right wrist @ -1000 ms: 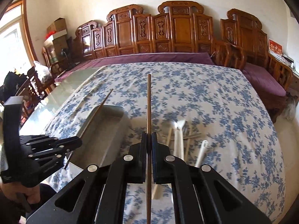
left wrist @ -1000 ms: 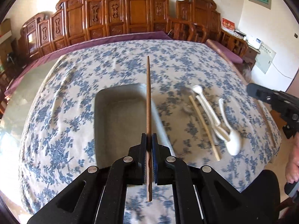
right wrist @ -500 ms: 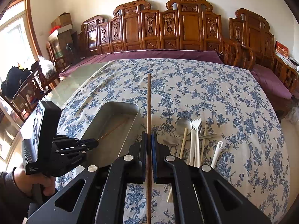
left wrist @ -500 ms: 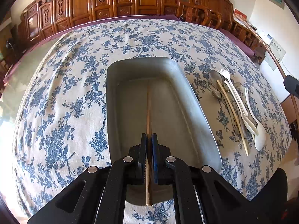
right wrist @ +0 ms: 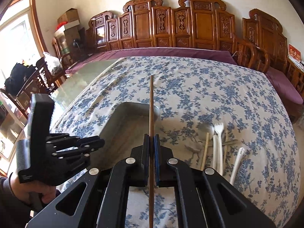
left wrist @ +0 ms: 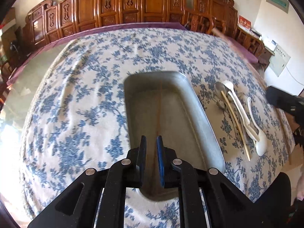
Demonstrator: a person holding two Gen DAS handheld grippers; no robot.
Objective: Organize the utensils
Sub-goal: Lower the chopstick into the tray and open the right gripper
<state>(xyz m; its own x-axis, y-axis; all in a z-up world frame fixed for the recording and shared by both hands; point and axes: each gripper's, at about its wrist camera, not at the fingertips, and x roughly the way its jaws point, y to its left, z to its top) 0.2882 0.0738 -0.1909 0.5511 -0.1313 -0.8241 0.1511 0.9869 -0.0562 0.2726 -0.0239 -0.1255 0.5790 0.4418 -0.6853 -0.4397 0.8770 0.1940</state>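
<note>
left hand-held gripper (left wrist: 151,148) opening, right hand-held gripper (right wrist: 151,144) clamping chopstick (right wrist: 151,114)

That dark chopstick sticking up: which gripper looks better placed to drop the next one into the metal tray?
The right gripper. It is shut on a dark chopstick that already points over the metal tray. The left gripper is opening with nothing pressed between its pads; a chopstick lies in the tray below.

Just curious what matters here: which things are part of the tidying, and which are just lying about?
Part of the job: tray, chopstick in tray, held chopstick, utensil pile.
Just there: tablecloth, carved chairs, boxes.
</note>
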